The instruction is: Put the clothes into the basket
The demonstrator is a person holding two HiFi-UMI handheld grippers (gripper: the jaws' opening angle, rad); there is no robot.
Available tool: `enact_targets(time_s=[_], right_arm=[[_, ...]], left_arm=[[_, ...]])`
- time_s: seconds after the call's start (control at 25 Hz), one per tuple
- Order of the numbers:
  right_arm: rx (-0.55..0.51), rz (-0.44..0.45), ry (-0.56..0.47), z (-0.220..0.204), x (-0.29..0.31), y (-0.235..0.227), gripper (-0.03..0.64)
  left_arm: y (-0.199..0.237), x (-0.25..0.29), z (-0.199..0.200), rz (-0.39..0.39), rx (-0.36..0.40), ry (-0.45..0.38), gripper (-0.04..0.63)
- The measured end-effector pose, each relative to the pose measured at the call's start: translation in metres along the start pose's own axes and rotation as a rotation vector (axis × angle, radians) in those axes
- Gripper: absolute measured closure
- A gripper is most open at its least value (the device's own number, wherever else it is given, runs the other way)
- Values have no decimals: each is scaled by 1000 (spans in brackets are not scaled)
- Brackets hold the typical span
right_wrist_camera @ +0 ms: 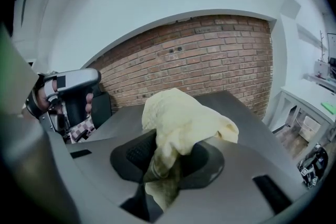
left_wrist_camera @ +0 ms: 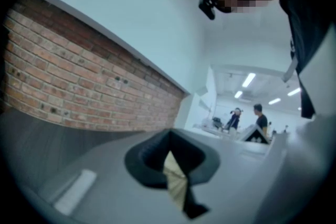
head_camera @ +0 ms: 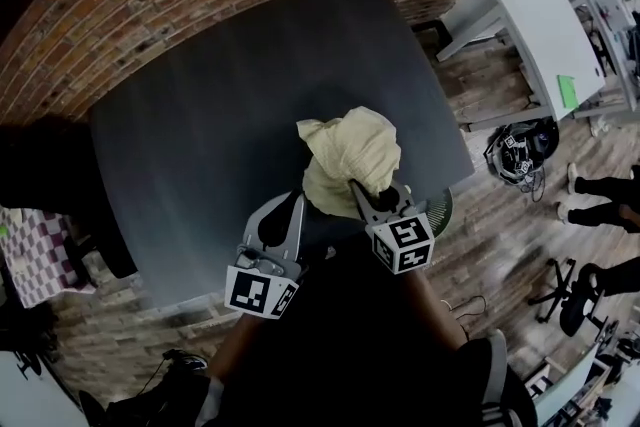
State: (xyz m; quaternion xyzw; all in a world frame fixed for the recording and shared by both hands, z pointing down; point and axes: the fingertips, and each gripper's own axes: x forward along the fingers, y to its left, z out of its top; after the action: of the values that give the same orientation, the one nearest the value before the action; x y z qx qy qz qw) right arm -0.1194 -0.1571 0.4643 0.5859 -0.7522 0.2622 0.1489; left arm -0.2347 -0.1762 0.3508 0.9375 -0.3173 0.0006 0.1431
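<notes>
Jaws of the right gripper (right_wrist_camera: 164, 168) and left gripper (left_wrist_camera: 176, 173) both pinch the yellow cloth (head_camera: 352, 155) above the table (head_camera: 200, 145).

The right gripper (head_camera: 360, 192) angles downward, its fingers clamped on the bunched cloth (head_camera: 352, 151). Just left of it, the left gripper (head_camera: 297, 207) points level, its fingers pinching a sliver of the same cloth.
</notes>
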Motion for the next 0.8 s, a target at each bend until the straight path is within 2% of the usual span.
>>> enact_targets(time_s=[0.36, 0.8], right_arm=[[49, -85, -56, 4, -36, 13, 505], [94, -94, -102, -3, -71, 8, 505]], left_arm=[[-10, -8, -13, -133, -20, 37, 591], [-50, -4, -15, -194, 14, 49, 591]])
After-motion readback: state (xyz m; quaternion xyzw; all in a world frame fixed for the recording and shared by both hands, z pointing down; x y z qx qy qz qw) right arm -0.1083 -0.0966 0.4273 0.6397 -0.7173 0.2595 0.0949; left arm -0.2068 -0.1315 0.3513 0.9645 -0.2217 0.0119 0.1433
